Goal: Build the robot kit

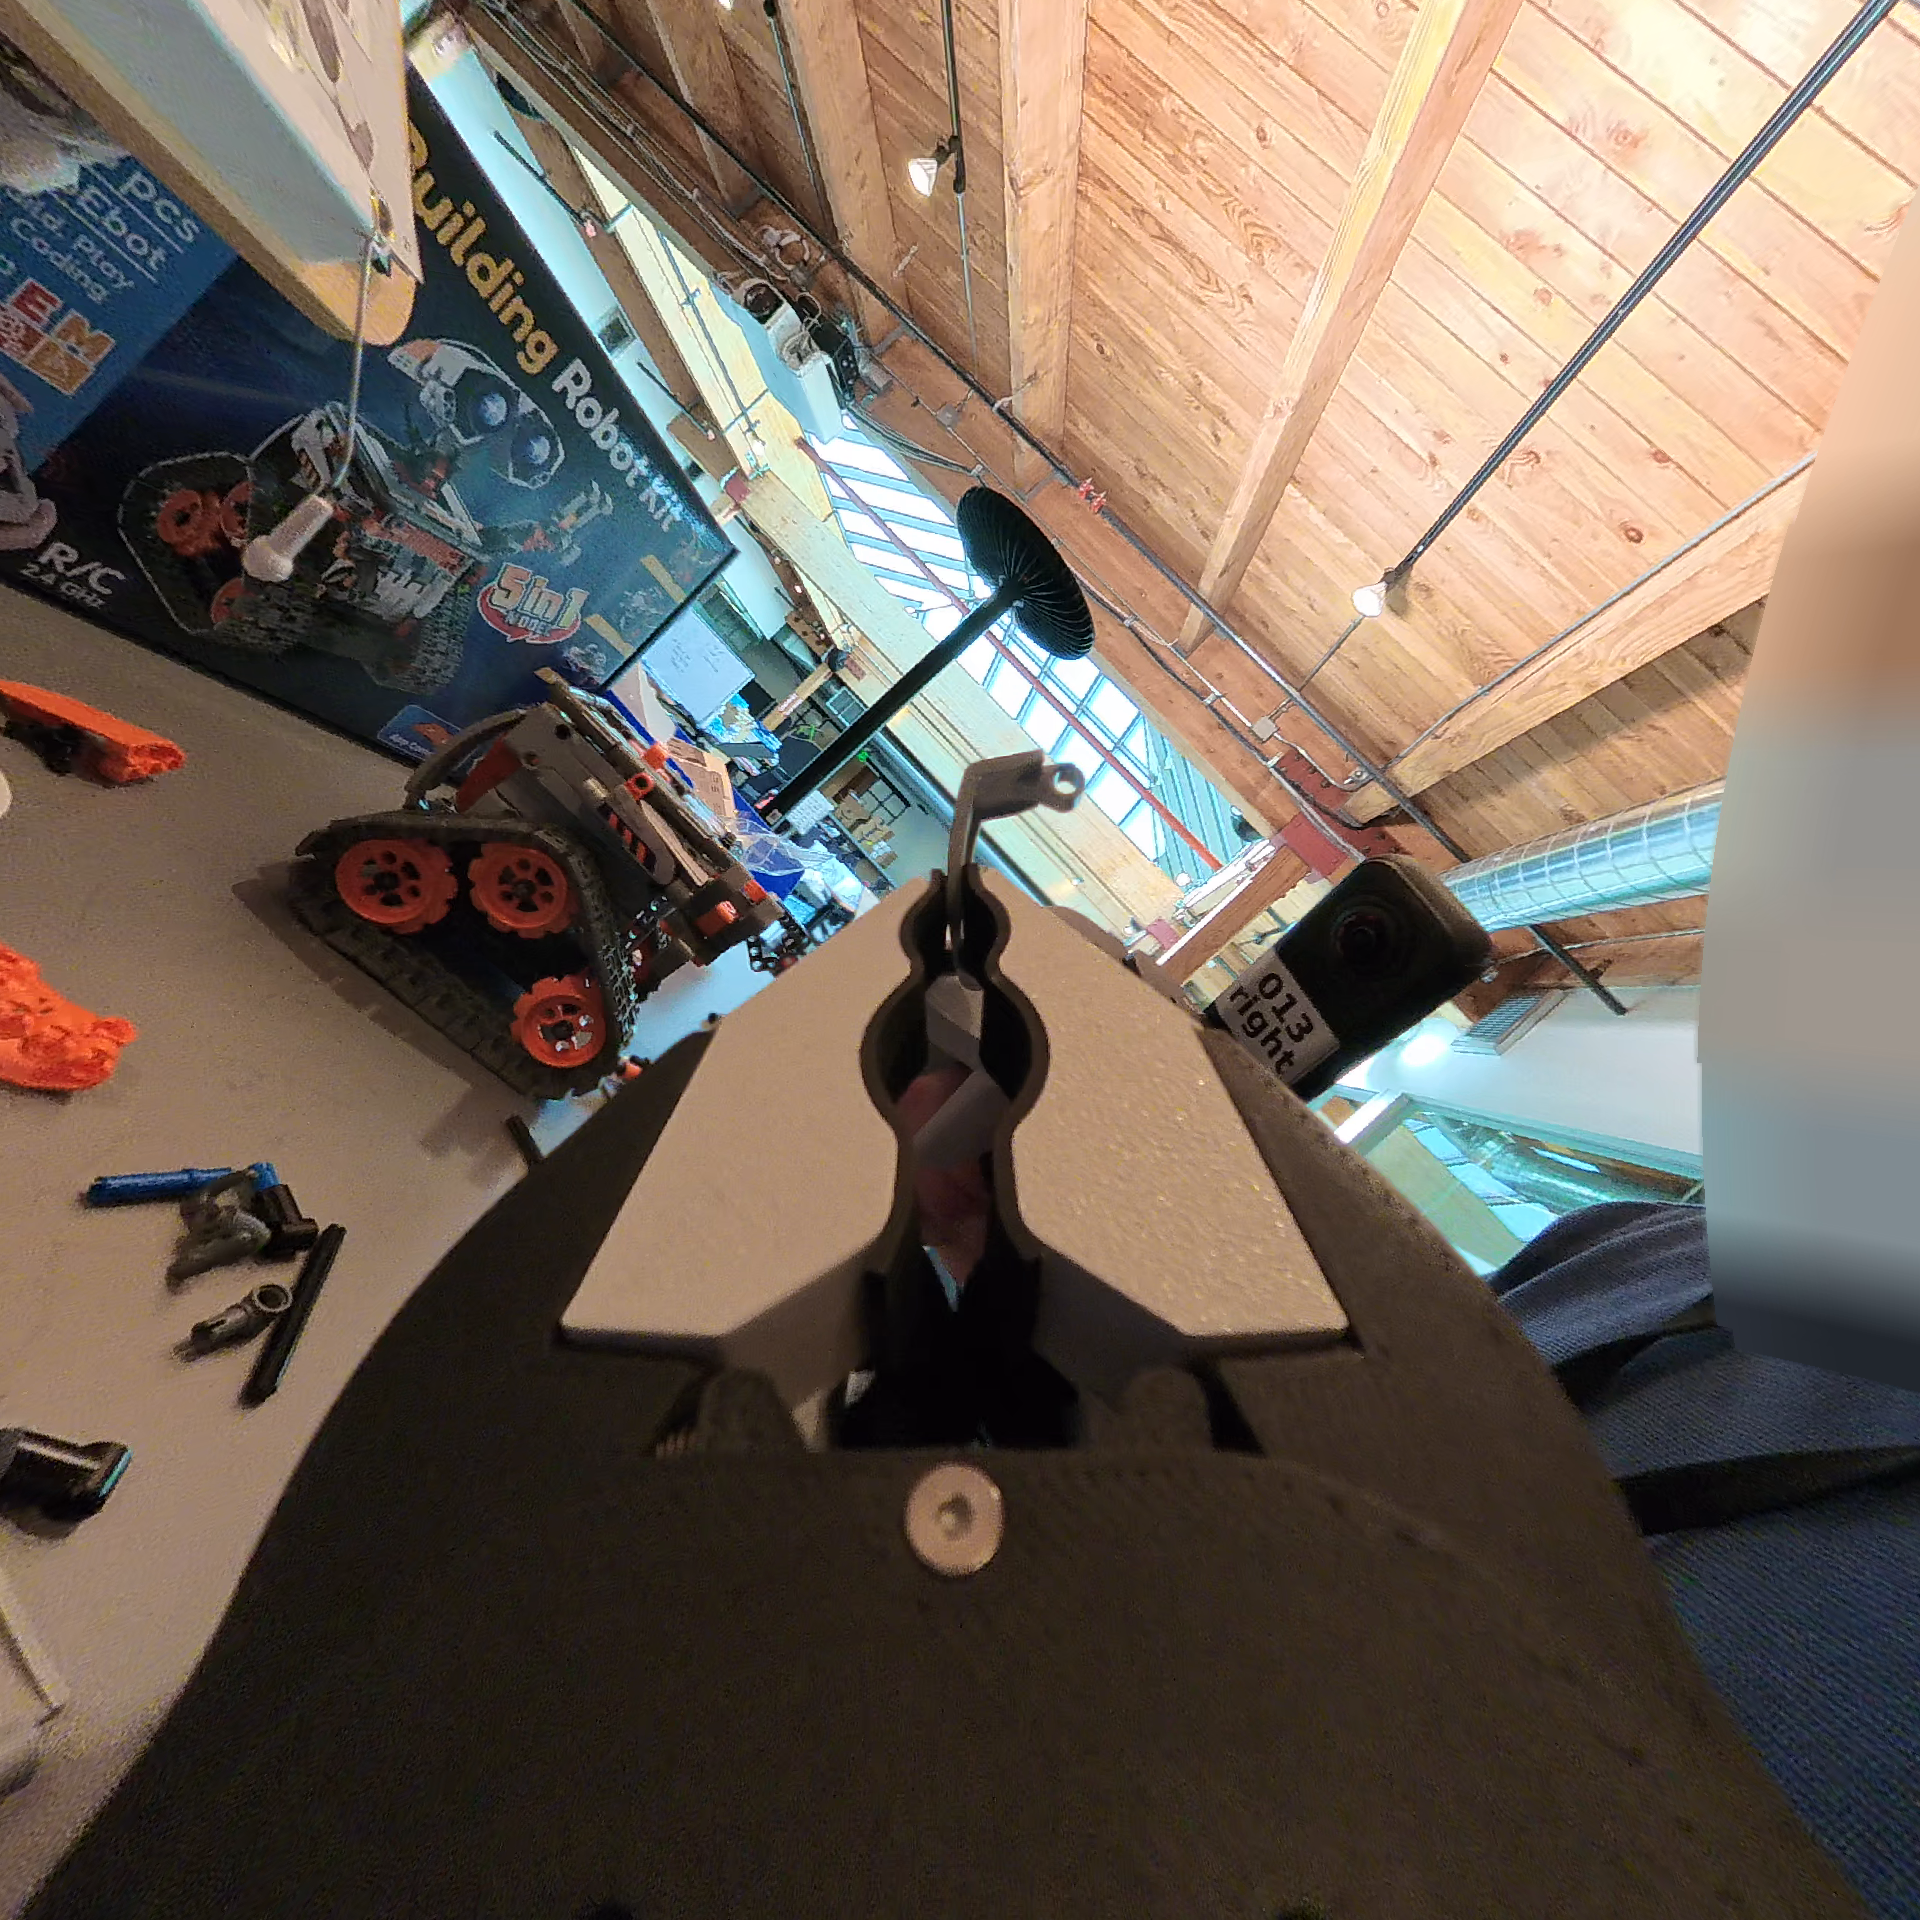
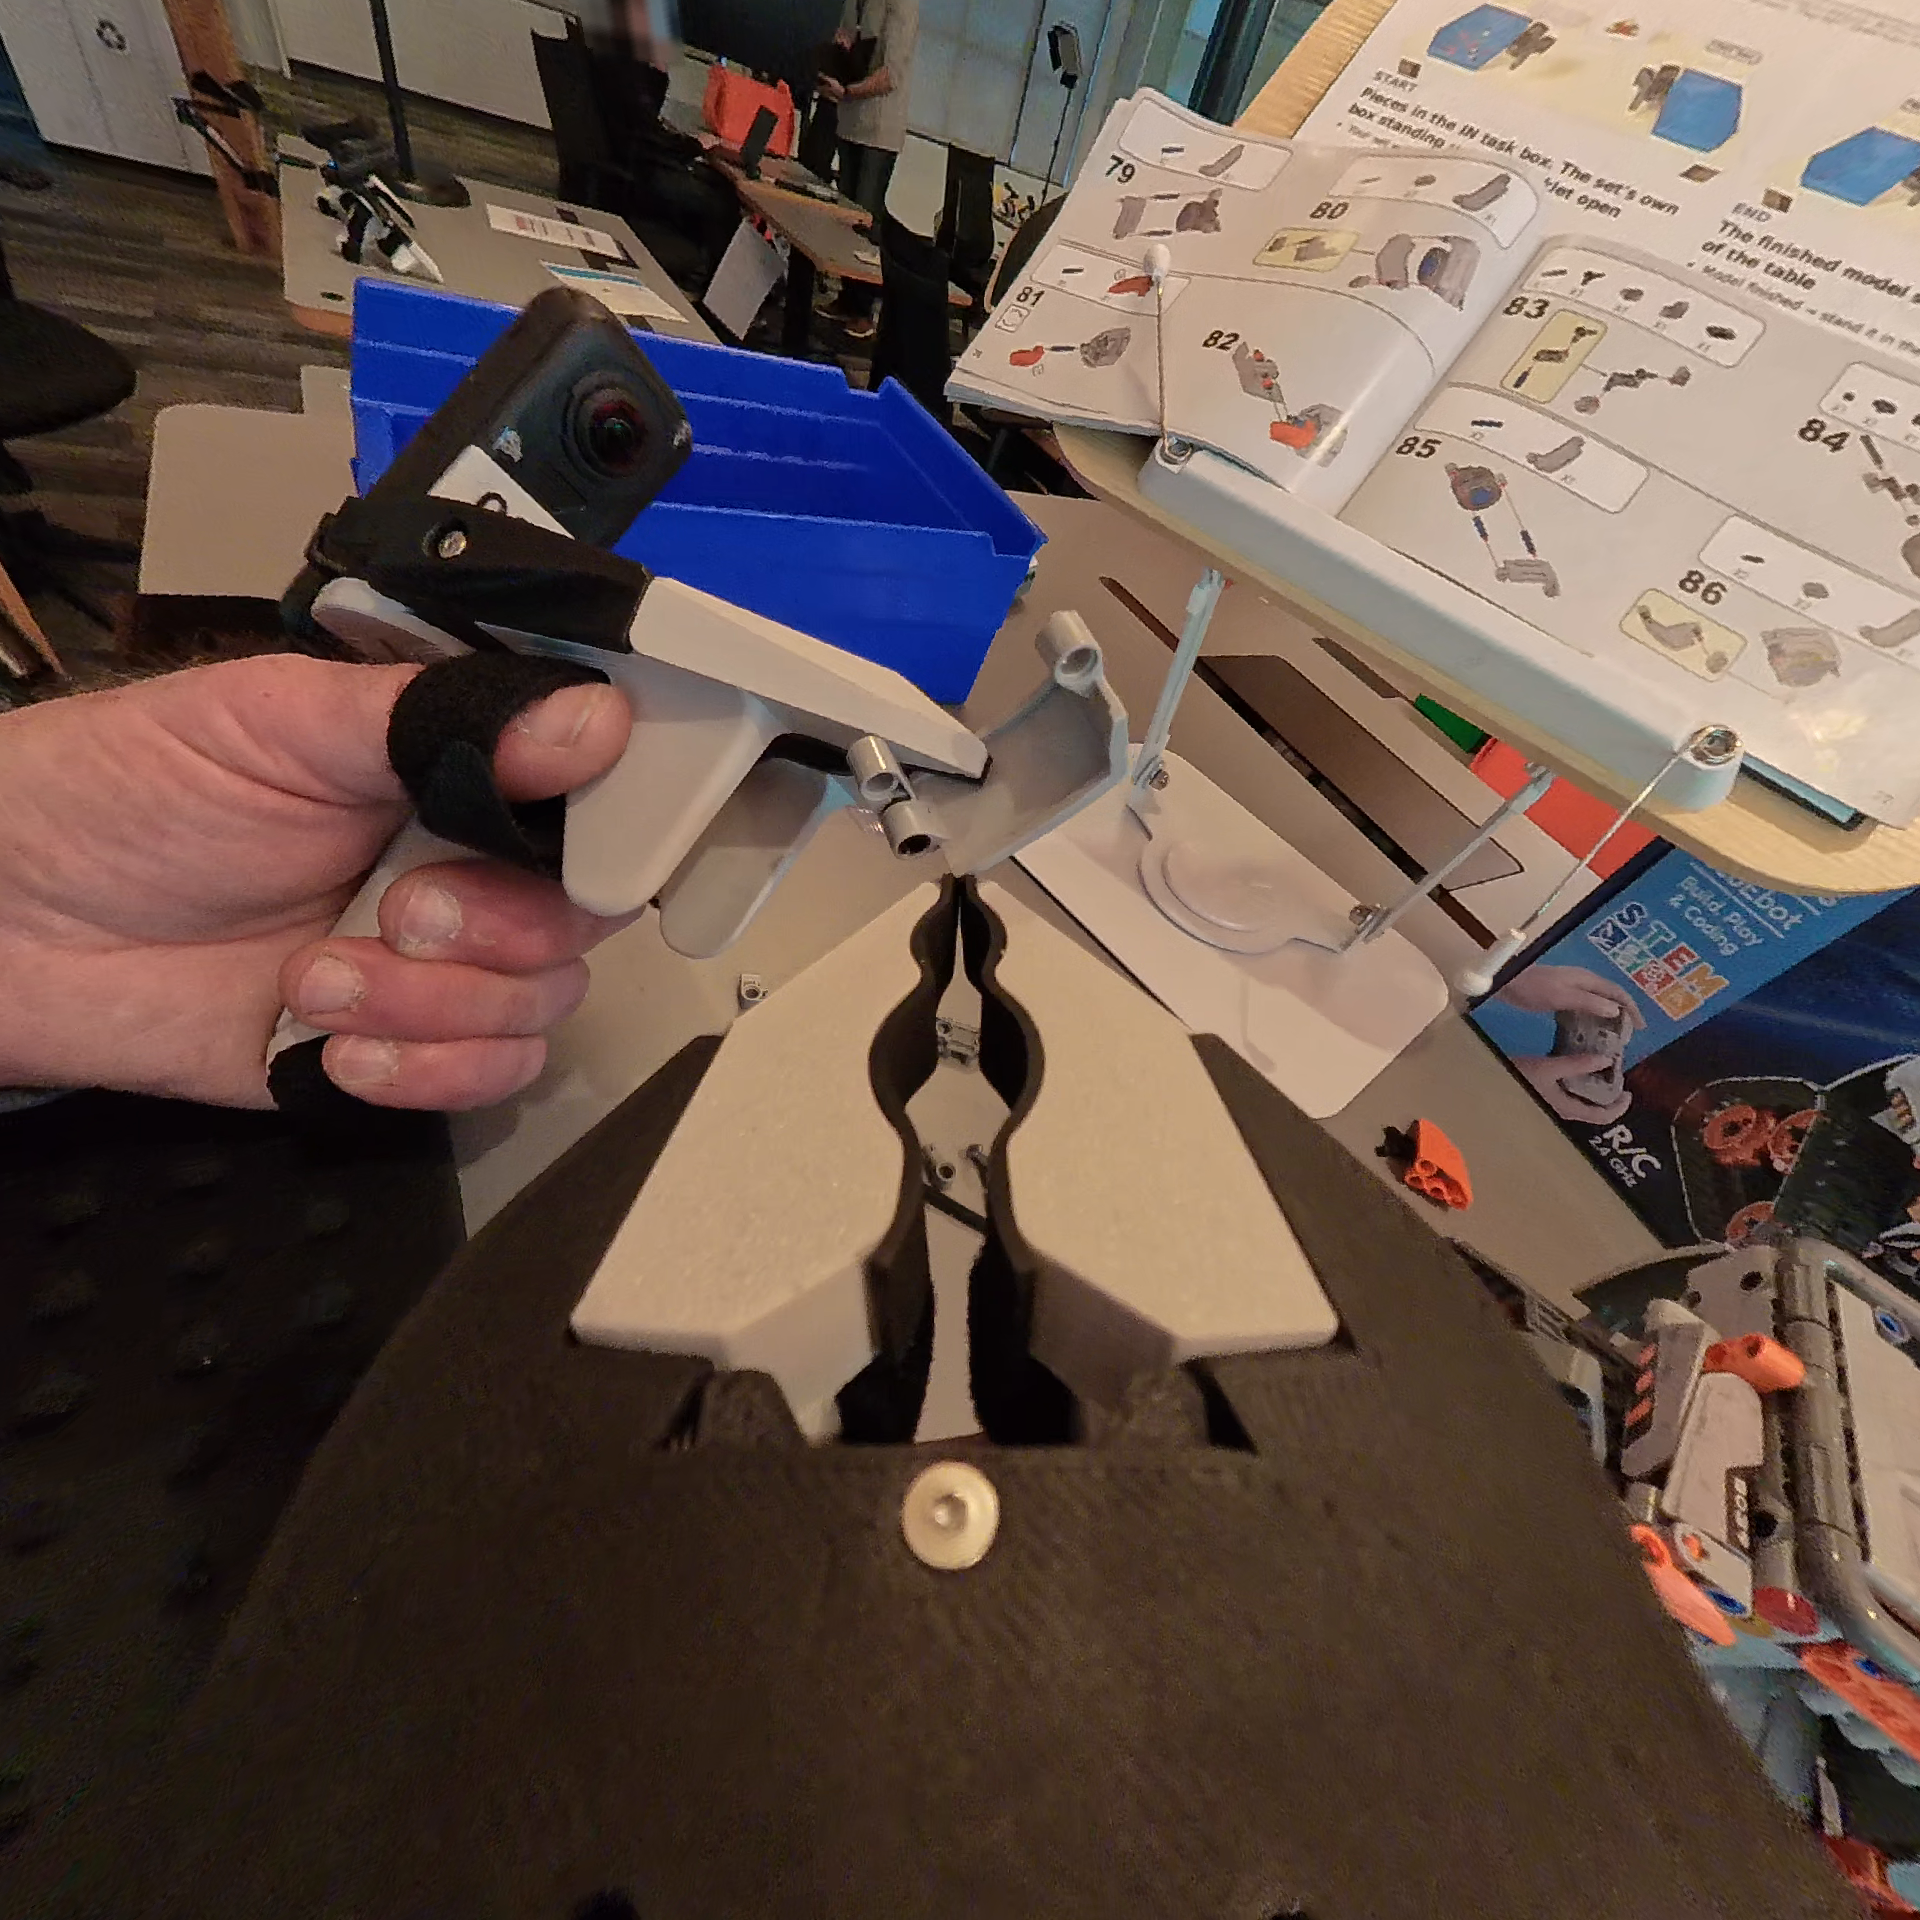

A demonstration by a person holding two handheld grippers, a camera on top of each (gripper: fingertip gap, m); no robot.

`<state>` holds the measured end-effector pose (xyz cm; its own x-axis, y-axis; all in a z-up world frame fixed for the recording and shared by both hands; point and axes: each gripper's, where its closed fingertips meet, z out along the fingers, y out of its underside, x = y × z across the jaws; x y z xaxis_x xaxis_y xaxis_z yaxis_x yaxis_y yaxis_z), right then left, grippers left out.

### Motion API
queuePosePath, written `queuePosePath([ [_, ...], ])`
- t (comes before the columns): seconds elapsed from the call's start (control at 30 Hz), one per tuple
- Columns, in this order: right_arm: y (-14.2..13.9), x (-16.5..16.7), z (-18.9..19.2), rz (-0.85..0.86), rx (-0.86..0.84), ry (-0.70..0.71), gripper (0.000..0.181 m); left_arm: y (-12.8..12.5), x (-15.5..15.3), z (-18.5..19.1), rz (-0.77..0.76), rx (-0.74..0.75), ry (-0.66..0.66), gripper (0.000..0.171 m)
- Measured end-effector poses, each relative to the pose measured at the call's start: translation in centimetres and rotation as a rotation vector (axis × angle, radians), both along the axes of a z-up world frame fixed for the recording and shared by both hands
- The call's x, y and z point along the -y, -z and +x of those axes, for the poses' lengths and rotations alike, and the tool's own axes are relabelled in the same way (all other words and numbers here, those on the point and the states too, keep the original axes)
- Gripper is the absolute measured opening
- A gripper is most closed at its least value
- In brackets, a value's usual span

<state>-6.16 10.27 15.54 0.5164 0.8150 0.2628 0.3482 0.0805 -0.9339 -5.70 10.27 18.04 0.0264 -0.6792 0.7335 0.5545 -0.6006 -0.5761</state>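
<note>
Left gripper (image 2: 961, 769) clamps grey shell piece (image 2: 1049, 758), long axis slanting up-right. Right gripper (image 2: 956, 899) pinched together, tips touching piece's lower corner; whether gripping, cannot tell.

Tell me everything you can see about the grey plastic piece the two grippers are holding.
The grey plastic piece is a curved, shell-like building-kit panel, hollow on its inner side, with round pin holes on tabs at its upper edge. Short grey tube connectors sit at its lower left. It hangs tilted in the air above the table. The left gripper pinches its left side, and the right gripper, jaws nearly closed, meets its bottom edge.
</note>
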Motion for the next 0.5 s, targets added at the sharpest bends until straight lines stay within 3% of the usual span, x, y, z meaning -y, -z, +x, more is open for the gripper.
queuePosePath([
  [0.07,-0.2,0.0,0.0,-0.001,-0.008,-0.005,0.003,-0.1,-0.2,-0.7,-0.010,0.028,-0.014,0.000],
  [0.13,-0.3,0.1,0.0,-0.046,-0.041,-0.021,0.022,-0.3,-0.2,-1.0,-0.020,0.062,0.007,0.000],
  [0.23,-0.8,0.1,0.0,-0.084,-0.102,-0.044,0.034,-0.2,-0.1,-1.0,-0.030,0.070,0.013,0.000],
  [0.4,-1.2,0.1,-0.3,0.059,-0.015,-0.033,0.031,-0.1,-0.1,-1.0,-0.053,0.098,0.024,0.000],
  [0.5,-1.0,-0.2,-0.5,0.022,-0.026,-0.025,0.032,-0.3,0.1,-0.8,-0.053,0.117,0.053,0.000],
])
